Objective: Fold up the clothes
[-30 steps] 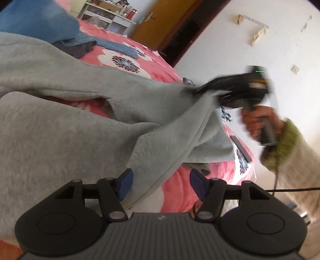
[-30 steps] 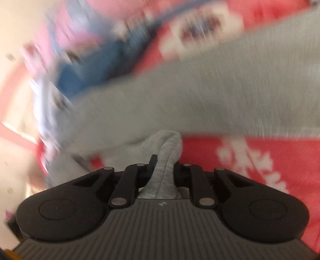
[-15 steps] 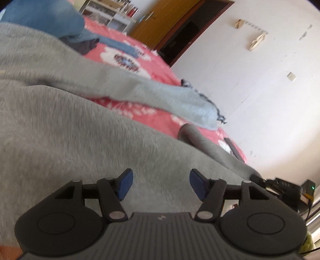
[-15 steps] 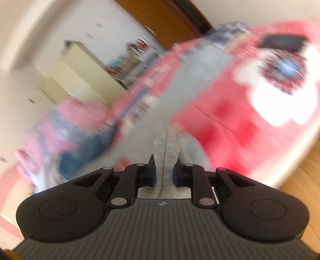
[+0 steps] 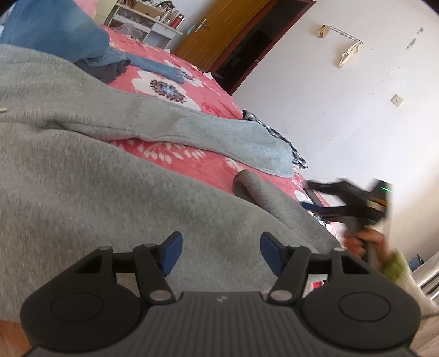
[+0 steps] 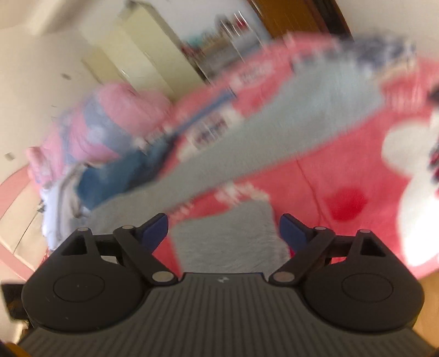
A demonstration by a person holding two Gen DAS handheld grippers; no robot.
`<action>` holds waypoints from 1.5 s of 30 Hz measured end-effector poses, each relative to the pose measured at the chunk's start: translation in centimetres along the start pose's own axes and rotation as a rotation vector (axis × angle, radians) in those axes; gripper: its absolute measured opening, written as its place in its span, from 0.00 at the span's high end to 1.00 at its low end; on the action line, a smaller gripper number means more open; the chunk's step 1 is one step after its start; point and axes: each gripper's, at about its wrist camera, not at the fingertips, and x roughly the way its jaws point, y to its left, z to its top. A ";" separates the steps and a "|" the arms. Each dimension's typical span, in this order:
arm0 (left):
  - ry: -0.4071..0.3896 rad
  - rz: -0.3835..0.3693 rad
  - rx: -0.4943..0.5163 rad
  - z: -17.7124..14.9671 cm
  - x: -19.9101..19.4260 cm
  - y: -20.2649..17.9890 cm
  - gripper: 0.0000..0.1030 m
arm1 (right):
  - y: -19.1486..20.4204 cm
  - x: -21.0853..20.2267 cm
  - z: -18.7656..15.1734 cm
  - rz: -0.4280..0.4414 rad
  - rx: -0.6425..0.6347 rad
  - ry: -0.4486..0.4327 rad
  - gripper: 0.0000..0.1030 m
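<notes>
A grey fleece garment (image 5: pixel 115 192) lies spread over the pink flowered bed cover (image 5: pixel 208 101). One long limb of it (image 5: pixel 233 134) stretches toward the bed's far edge. A second limb ends in an open cuff (image 5: pixel 242 185). My left gripper (image 5: pixel 221 254) hovers open just above the grey cloth, with nothing between its blue pads. The right gripper (image 5: pixel 307 193), held in a hand (image 5: pixel 359 243), is blurred at the bed's right edge. In the blurred right wrist view the right gripper (image 6: pixel 223 228) stands open, with a grey cloth end (image 6: pixel 227 236) lying loose below its fingers.
Blue jeans (image 5: pixel 55 33) and a dark garment (image 5: pixel 109 71) are piled at the head of the bed. A checked cloth (image 5: pixel 277 134) hangs at the far edge. A brown door (image 5: pixel 219 33), a white shelf (image 5: pixel 142 24) and a white wall stand beyond.
The right gripper was shut on the grey cloth and has opened, leaving the cloth end on the bed. The lifted limb now lies flat. My left gripper stayed open.
</notes>
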 end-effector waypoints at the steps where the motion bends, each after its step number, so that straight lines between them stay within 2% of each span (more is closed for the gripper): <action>1: -0.003 0.003 0.010 0.0 -0.2 -0.3 0.38 | -0.7 1.5 0.4 -0.006 0.013 0.048 0.16; 3: -0.007 0.008 0.028 0.2 -0.3 -0.7 0.38 | -1.3 3.8 0.8 0.019 0.003 0.134 0.38; 4: -0.006 0.010 0.035 0.4 -0.2 -0.9 0.38 | -1.2 4.5 0.8 0.034 -0.011 0.162 0.57; 5: -0.006 0.012 0.041 0.6 -0.1 -1.1 0.38 | -0.7 4.7 0.7 0.035 -0.031 0.166 0.71; 6: -0.003 0.014 0.048 0.8 0.1 -1.3 0.38 | -0.3 4.4 0.7 0.040 -0.053 0.150 0.78; 7: 0.003 0.018 0.053 1.1 0.4 -1.5 0.38 | 0.2 3.5 1.1 0.058 -0.074 0.106 0.81; 9: 0.015 0.022 0.063 1.6 1.2 -1.8 0.38 | 1.3 -0.1 1.4 0.136 -0.083 -0.046 0.83; 12: 0.048 0.008 0.078 2.0 2.7 -2.4 0.38 | 0.9 -8.6 0.3 0.252 -0.043 -0.351 0.89; 13: 0.061 0.005 0.085 2.1 3.3 -2.5 0.38 | -0.1 -11.3 -0.7 0.253 -0.009 -0.441 0.89; 15: 0.085 -0.001 0.099 2.3 4.4 -2.9 0.38 | -3.2 -16.4 -3.7 0.198 0.092 -0.602 0.89; 16: 0.097 -0.005 0.106 2.4 4.9 -3.1 0.38 | -4.7 -18.6 -5.2 0.164 0.142 -0.664 0.89; 17: 0.110 -0.008 0.113 2.4 5.5 -3.3 0.38 | -6.1 -19.9 -6.9 0.117 0.200 -0.687 0.89; 20: 0.146 -0.018 0.134 2.7 7.2 -3.9 0.38 | -10.7 -22.0 -12.5 0.006 0.413 -0.686 0.89; 22: 0.166 -0.025 0.174 3.4 8.4 -4.8 0.38 | -12.1 -21.6 -15.2 -0.018 0.508 -0.654 0.86; 24: 0.179 -0.038 0.253 4.3 9.9 -6.3 0.38 | -12.2 -20.1 -15.6 0.009 0.535 -0.606 0.83; 25: 0.189 -0.048 0.314 4.8 10.9 -7.3 0.38 | -11.9 -19.1 -15.3 0.031 0.531 -0.574 0.79; 27: 0.225 -0.059 0.429 5.5 13.2 -9.1 0.38 | -10.7 -16.7 -13.5 0.076 0.483 -0.492 0.63; 28: 0.257 -0.059 0.491 5.7 14.7 -10.1 0.38 | -9.9 -15.5 -12.5 0.094 0.446 -0.447 0.49; 29: 0.289 -0.060 0.547 5.8 16.0 -11.0 0.39 | -8.8 -14.0 -11.1 0.106 0.401 -0.399 0.42; 31: 0.357 -0.071 0.641 5.3 18.5 -12.6 0.41 | -7.1 -11.6 -8.7 0.111 0.327 -0.321 0.41; 35: 0.460 -0.098 0.819 3.4 21.9 -15.2 0.47 | -4.8 -8.1 -4.5 0.028 0.209 -0.195 0.41; 36: 0.477 -0.102 0.853 2.9 22.5 -15.6 0.47 | -4.3 -7.6 -3.9 0.021 0.177 -0.171 0.42; 37: 0.491 -0.108 0.884 2.4 23.0 -16.0 0.48 | -3.8 -7.1 -3.6 0.030 0.146 -0.150 0.53; 38: 0.497 -0.119 0.907 2.0 23.3 -16.3 0.48 | -3.2 -6.8 -3.5 0.039 0.116 -0.135 0.82; 39: 0.503 -0.128 0.929 1.6 23.5 -16.6 0.48 | -2.7 -6.9 -3.4 0.047 0.091 -0.131 0.93; 40: 0.504 -0.131 0.947 1.3 23.8 -16.9 0.48 | -2.2 -7.3 -3.5 0.054 0.075 -0.140 0.93; 42: 0.501 -0.124 0.981 0.9 24.3 -17.4 0.48 | -2.2 -9.0 -3.9 0.064 0.091 -0.212 0.95; 45: 0.493 -0.118 1.017 0.2 24.8 -17.8 0.48 | -4.6 -12.4 -5.8 0.084 0.216 -0.371 0.95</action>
